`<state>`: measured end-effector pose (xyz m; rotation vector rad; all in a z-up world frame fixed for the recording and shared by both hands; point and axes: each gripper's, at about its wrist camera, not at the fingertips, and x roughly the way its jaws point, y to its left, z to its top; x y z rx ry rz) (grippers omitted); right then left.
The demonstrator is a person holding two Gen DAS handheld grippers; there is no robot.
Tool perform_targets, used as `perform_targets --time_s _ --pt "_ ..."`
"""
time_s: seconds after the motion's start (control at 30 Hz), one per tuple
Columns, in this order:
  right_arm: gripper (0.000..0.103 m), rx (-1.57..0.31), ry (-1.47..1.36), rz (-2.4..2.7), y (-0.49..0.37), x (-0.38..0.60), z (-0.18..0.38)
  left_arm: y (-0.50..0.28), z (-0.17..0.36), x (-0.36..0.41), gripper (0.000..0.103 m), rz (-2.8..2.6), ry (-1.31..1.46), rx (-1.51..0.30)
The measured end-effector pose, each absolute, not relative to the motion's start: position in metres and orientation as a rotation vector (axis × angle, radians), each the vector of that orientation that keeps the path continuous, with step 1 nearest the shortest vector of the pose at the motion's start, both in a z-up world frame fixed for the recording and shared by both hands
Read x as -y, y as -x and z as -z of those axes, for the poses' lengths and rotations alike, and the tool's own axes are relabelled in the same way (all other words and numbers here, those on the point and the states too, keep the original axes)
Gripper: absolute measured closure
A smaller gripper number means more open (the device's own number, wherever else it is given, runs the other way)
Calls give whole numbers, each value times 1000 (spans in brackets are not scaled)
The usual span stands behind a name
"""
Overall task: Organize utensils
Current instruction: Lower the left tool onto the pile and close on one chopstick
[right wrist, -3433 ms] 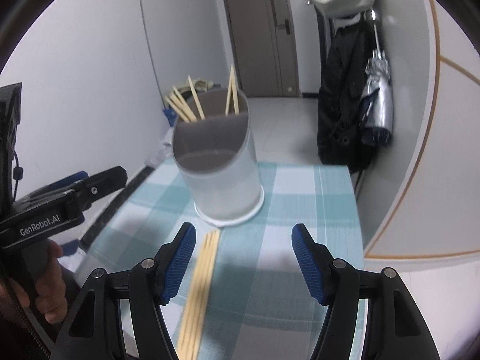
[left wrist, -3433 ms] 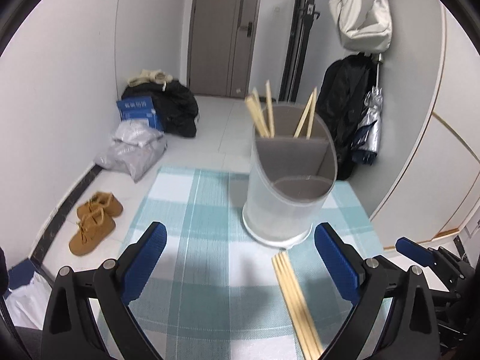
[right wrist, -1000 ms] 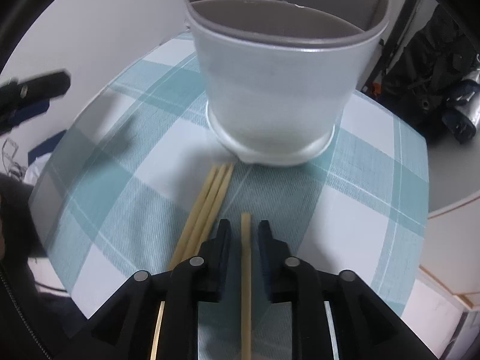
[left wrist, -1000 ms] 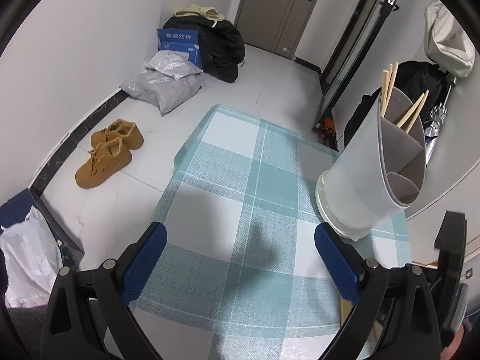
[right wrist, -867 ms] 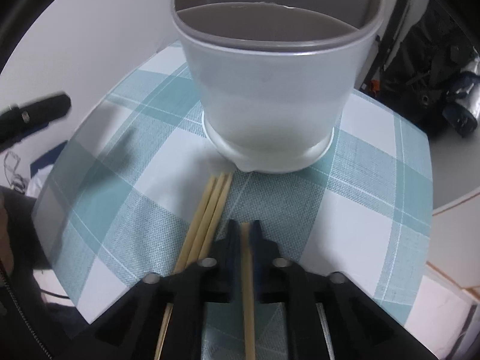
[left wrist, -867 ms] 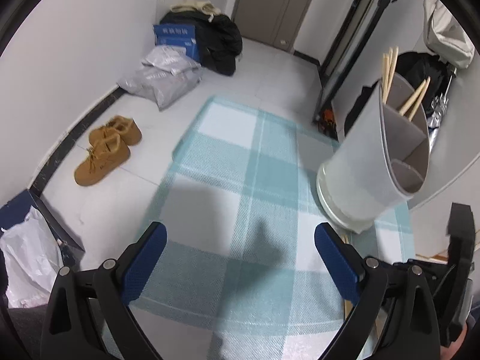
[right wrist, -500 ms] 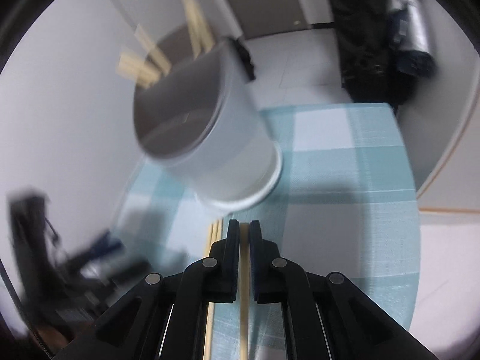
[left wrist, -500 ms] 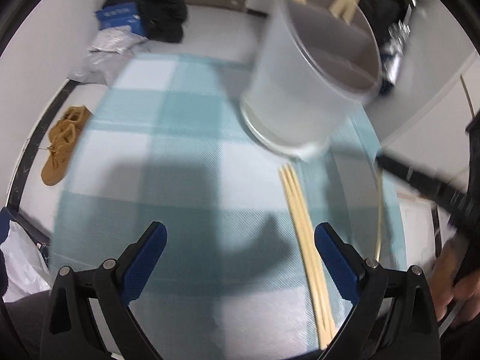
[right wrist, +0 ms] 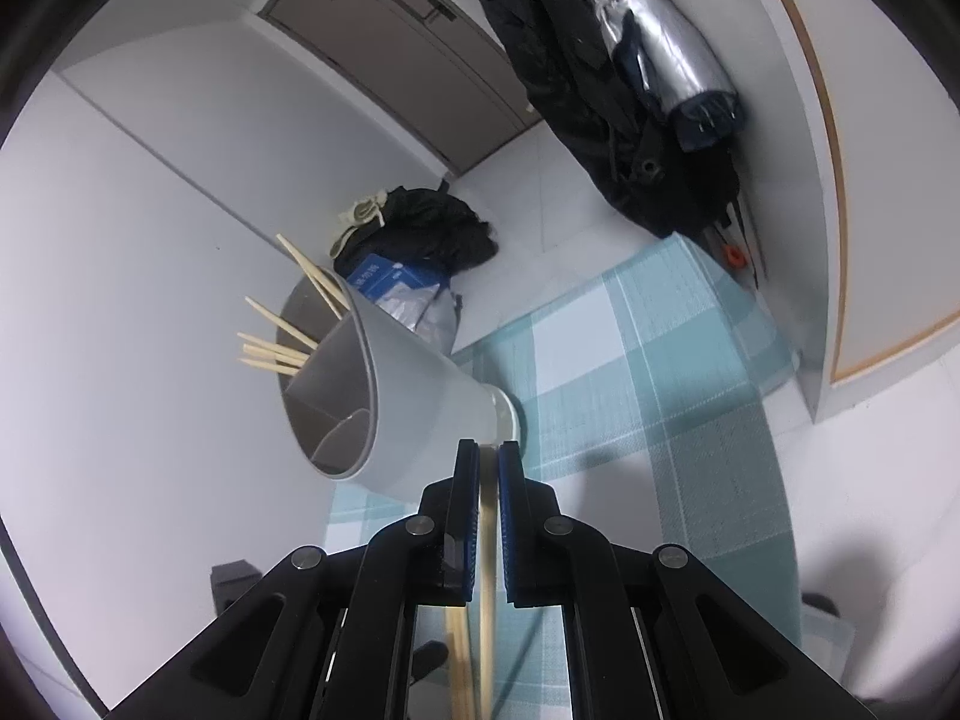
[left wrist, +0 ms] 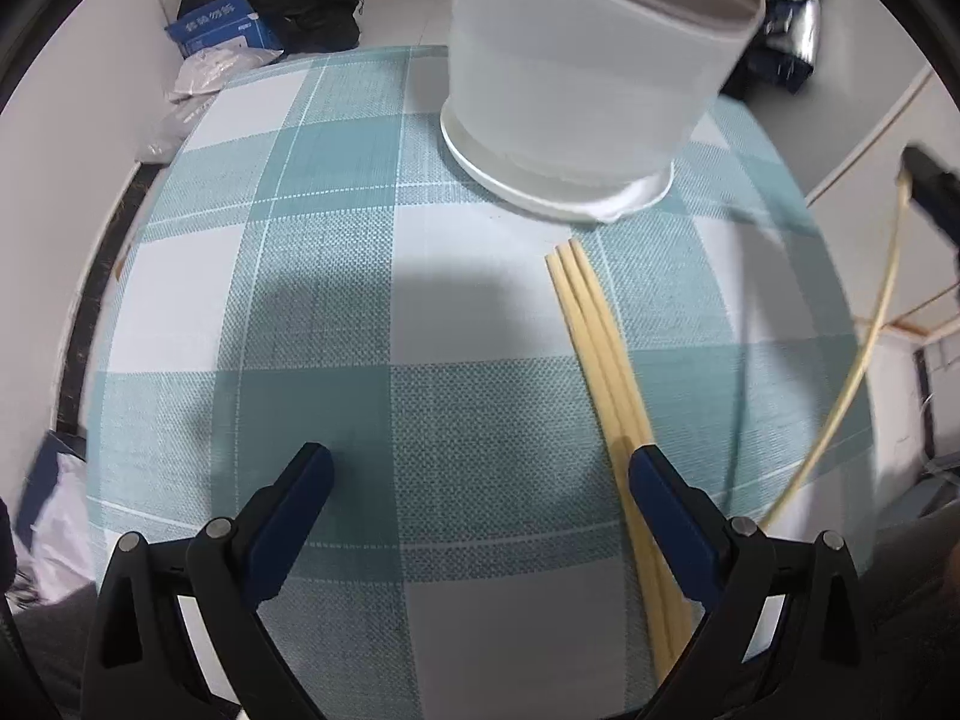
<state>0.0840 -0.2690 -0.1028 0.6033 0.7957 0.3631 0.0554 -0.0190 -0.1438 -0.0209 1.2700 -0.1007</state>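
Chopstick point(right wrist: 487, 546) being pinched in right gripper point(right wrist: 489, 468), jaws nearly closed on it, hanging off table beside holder point(left wrist: 576, 78). Three chopsticks point(left wrist: 606, 372) lying on tablecloth point(left wrist: 312, 276). Left gripper point(left wrist: 480, 480) hovering wide open, holding nothing.

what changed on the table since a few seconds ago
The right tool closed on one chopstick and lifted it off the table; four lay there, now three chopsticks remain. The left tool stays open and empty, the holder unmoved.
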Motion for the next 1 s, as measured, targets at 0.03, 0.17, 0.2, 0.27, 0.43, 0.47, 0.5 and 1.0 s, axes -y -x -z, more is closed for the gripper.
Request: perform_targets --time_s 0.03,0.17,0.2,0.27,0.43,0.47,0.5,1.0 --pt "97 -791 -598 -369 -84 268 101 -55 144 19 7 98 24 -1273" --pt "97 -774 -579 -369 -74 268 97 -61 144 17 7 83 38 -1302" --pt "97 -773 -581 -372 -73 271 96 -63 144 16 7 80 37 -1306" --pt "97 -774 -578 -364 -72 272 96 -65 145 18 7 83 31 -1313" --pt "97 -763 -583 -361 -73 273 94 -72 146 28 7 85 12 -1354" --pt "97 -758 -582 -362 -73 273 93 -74 147 28 7 73 -3 -1367" --pt "97 -756 -584 -364 -73 274 93 -75 148 30 7 72 -9 -1372" --pt "97 -740 -564 -371 -72 270 88 -102 141 36 100 74 1 -1361"
